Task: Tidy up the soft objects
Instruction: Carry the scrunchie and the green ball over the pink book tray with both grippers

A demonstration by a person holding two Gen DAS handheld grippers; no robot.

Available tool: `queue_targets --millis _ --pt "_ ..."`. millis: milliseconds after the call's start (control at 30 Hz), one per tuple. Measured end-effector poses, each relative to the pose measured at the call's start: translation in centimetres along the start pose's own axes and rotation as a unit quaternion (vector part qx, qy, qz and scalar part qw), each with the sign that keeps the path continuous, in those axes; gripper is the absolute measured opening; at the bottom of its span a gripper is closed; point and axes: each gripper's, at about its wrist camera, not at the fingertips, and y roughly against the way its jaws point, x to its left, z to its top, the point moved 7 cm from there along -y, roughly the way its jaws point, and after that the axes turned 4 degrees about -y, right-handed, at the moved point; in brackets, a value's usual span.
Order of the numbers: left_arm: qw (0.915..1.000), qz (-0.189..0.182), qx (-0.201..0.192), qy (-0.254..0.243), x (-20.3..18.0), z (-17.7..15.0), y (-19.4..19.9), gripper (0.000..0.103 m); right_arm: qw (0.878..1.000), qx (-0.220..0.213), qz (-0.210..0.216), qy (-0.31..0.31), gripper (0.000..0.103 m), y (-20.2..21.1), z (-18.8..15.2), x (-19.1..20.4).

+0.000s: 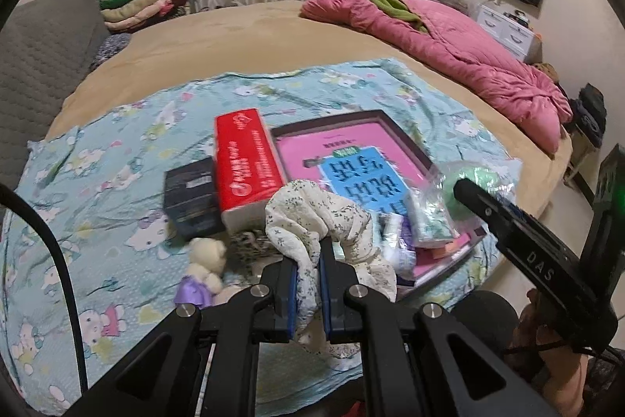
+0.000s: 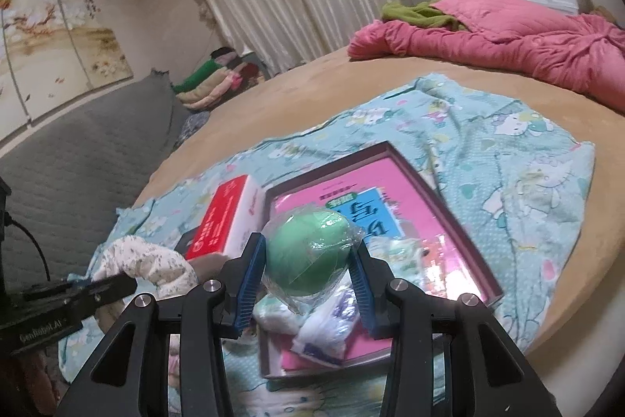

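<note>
Gripped tight in the left tool (image 1: pixel 308 284), a floral cloth (image 1: pixel 316 217) hangs lifted. Right tool (image 2: pixel 306 284) squeezes a wrapped green ball (image 2: pixel 308 253) above the tray (image 2: pixel 461 221), likely for sorting.

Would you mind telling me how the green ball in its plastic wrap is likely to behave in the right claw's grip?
The green ball looks soft, so it will probably squash slightly between the right claw pads. Its loose, crinkled wrap may slide over the surface, making the hold somewhat slippery. Being round, it would likely roll if released onto the pink box.
</note>
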Motion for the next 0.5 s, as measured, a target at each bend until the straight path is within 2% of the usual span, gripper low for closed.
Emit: queue_targets --millis 500 --pt "0.997 -0.056 0.042 -0.033 -5.9 -1.1 -6.2 0.01 0.998 -0.018 -0.038 -0.05 0.044 0.3 1.5 -5.8"
